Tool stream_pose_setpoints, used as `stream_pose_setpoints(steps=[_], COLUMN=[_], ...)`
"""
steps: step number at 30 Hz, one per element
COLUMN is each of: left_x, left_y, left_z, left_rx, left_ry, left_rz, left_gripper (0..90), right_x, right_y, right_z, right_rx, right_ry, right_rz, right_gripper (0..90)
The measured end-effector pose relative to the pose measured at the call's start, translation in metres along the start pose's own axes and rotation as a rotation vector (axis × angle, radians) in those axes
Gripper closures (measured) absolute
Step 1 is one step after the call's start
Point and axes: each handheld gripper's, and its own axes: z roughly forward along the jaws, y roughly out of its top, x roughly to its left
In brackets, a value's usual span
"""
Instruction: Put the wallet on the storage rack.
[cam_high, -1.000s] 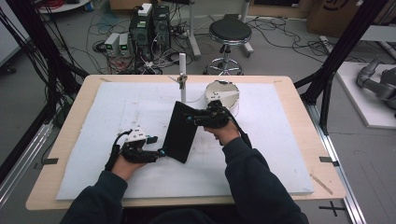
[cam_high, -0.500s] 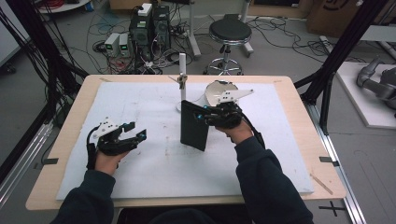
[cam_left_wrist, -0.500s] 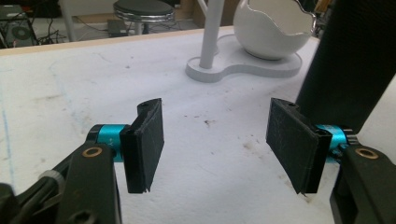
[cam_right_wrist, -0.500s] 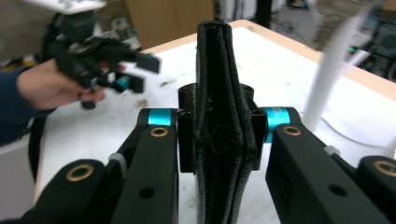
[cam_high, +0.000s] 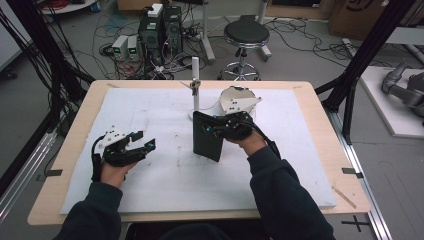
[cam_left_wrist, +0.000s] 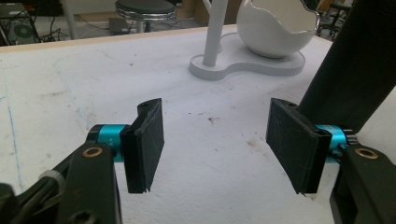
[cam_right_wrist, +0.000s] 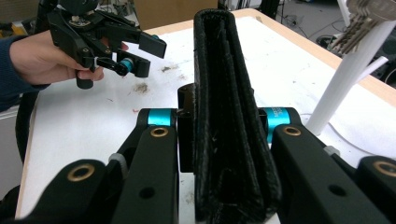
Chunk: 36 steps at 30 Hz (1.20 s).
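Note:
A black leather-like folded case (cam_high: 207, 140) stands upright on the white mat, near the middle of the table. My right gripper (cam_high: 216, 129) is shut on its upper part; its jaws have just been closing on it. In the right gripper view the case (cam_right_wrist: 219, 70) rises between the two jaws of that gripper (cam_right_wrist: 224, 122), folded edge toward the camera. My left gripper (cam_high: 144, 142) hovers open over the mat at the left, well apart from the case, with nothing between its pads (cam_left_wrist: 299, 144). It also appears as the left gripper (cam_right_wrist: 144, 53) in the right gripper view.
A white stand with an egg-shaped bowl (cam_high: 241, 100) and a thin upright post (cam_high: 195, 82) sits just behind the case. Keys (cam_right_wrist: 362, 16) hang at the post's top. The white mat (cam_high: 150, 110) covers most of the wooden table (cam_high: 320, 130).
The left gripper let go of the case's lower end and drew away to the left. The right gripper brought the case from a slant to upright, a little farther back.

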Motion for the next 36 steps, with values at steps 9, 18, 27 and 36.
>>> stream_pose_setpoints(steps=[9, 18, 27, 36], left_x=[0.0, 0.0, -0.001, -0.001], left_y=[-0.001, -0.001, -0.002, -0.003], left_z=[0.001, 0.002, 0.003, 0.005], left_rx=[0.008, 0.017, 0.018, 0.028], left_ry=[-0.003, -0.004, -0.004, -0.009], left_rz=[0.002, 0.004, -0.001, 0.002], left_gripper=[37.3, 37.4, 37.5, 37.5], right_x=[-0.014, -0.028, -0.042, -0.072], right_y=[0.024, 0.064, 0.087, 0.082], right_z=[-0.022, -0.059, -0.08, -0.086], right_rx=[-0.046, -0.08, -0.1, -0.098], right_ry=[-0.022, -0.104, -0.172, -0.239], right_rz=[-0.084, -0.229, -0.385, -0.378], right_gripper=[74.4, 75.0, 74.8, 74.8])
